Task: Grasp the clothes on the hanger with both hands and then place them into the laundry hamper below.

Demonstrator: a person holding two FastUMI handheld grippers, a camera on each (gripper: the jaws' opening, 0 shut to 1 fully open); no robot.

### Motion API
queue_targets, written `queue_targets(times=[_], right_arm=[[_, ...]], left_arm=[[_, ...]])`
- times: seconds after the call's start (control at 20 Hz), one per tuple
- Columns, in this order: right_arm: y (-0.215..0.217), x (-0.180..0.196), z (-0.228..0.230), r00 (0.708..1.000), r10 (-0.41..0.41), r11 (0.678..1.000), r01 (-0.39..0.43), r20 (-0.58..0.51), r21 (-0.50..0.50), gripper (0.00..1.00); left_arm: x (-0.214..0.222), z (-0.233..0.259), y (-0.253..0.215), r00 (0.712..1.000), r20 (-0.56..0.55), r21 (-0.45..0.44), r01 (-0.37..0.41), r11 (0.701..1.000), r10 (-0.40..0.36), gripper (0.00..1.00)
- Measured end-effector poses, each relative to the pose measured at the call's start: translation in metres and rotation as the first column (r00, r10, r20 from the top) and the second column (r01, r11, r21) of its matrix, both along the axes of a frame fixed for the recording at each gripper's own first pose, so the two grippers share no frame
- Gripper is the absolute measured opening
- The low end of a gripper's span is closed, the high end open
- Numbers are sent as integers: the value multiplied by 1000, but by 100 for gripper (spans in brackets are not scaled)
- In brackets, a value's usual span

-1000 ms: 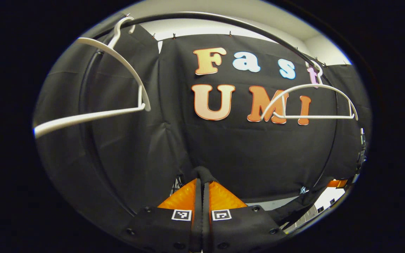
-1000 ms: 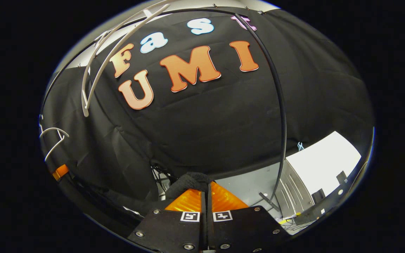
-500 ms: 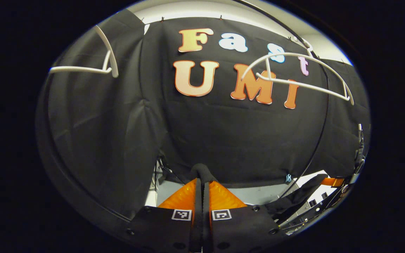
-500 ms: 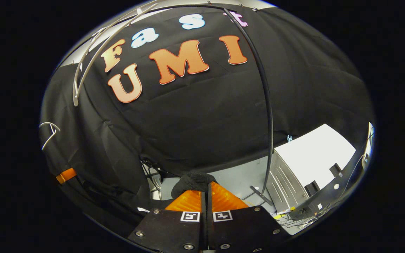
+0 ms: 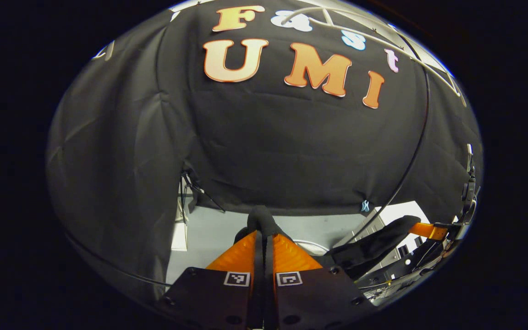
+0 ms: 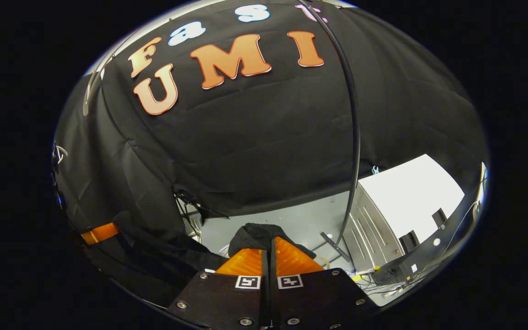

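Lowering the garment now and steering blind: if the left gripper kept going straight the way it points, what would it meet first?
Likely the pale floor just ahead of the left gripper, which is clamped on the dark garment; the booth wall stands behind. Depth is hard to judge.

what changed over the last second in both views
Both claws, left and right, have dropped: the white hangers slid from mid-frame up to the top edge, and more floor and the white cabinet came into view. Both stay shut on the black garment.

Likely a recording booth — black cloth wall [image 6: 291,137], grey floor [image 6: 300,222], loose cables [image 6: 383,284].
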State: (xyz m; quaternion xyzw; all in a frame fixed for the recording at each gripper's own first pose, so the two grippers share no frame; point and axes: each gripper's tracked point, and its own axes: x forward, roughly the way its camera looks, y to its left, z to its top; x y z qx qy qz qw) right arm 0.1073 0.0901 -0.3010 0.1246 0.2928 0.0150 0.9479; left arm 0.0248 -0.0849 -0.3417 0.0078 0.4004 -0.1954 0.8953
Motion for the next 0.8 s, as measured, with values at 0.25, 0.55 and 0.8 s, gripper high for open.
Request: queue_targets(times=[0.25,0.55,0.8], right_arm=[[11,1,-49,996,17,1000,-16,-84,9,0],[13,-1,-91,983,42,999,-42,-177,4,0],[11,-3,-127,968,52,999,-53,-247,2,0]], left_arm=[[-16,-51,-30,993,-107,32,47,998,-44,7],[-42,-112,-56,965,-253,68,93,993,-74,7],[-50,-141,-68,945,-312,104,132,986,-94,7]])
